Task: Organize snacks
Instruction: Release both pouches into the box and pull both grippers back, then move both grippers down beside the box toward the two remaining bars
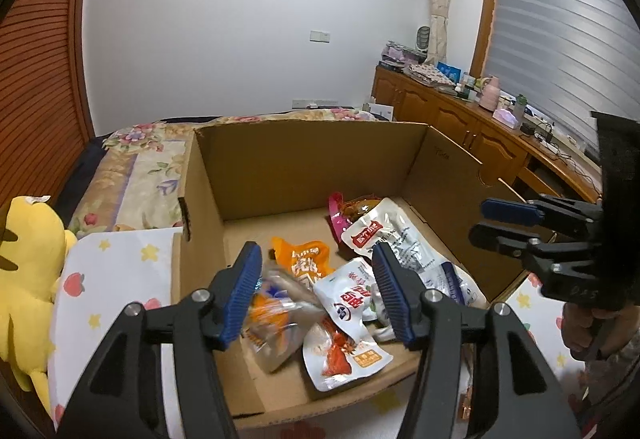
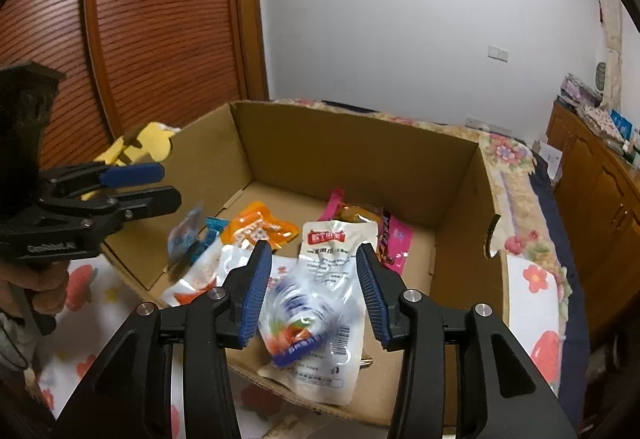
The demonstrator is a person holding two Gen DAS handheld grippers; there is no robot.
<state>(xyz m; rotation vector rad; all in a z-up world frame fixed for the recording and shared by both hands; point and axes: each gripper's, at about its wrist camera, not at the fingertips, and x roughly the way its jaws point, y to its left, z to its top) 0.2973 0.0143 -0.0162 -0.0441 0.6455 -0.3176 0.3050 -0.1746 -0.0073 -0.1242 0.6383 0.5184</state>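
An open cardboard box (image 1: pixel 296 167) (image 2: pixel 340 143) holds several snack packets: an orange one (image 1: pixel 298 259) (image 2: pixel 256 229), a white one with a red label (image 1: pixel 384 235) (image 2: pixel 332 251), a pink one (image 2: pixel 394 243), and a white-and-red one (image 1: pixel 340 355). My left gripper (image 1: pixel 316 275) is open above the box's near left part; a blurred clear packet (image 1: pixel 276 311) shows between its fingers, and I cannot tell if they touch it. My right gripper (image 2: pixel 312 279) is open over the box's near edge, with a blurred blue-and-white packet (image 2: pixel 304 315) below it. Each gripper shows in the other's view (image 1: pixel 504 223) (image 2: pixel 156 187).
The box sits on a bed with a white star-and-fruit sheet (image 1: pixel 116 263) and a floral quilt (image 1: pixel 136 167). A yellow plush toy (image 1: pixel 28 271) lies left of the box. A wooden cabinet (image 1: pixel 452 119) with clutter stands at the right; a wooden sliding door (image 2: pixel 160 19) is behind.
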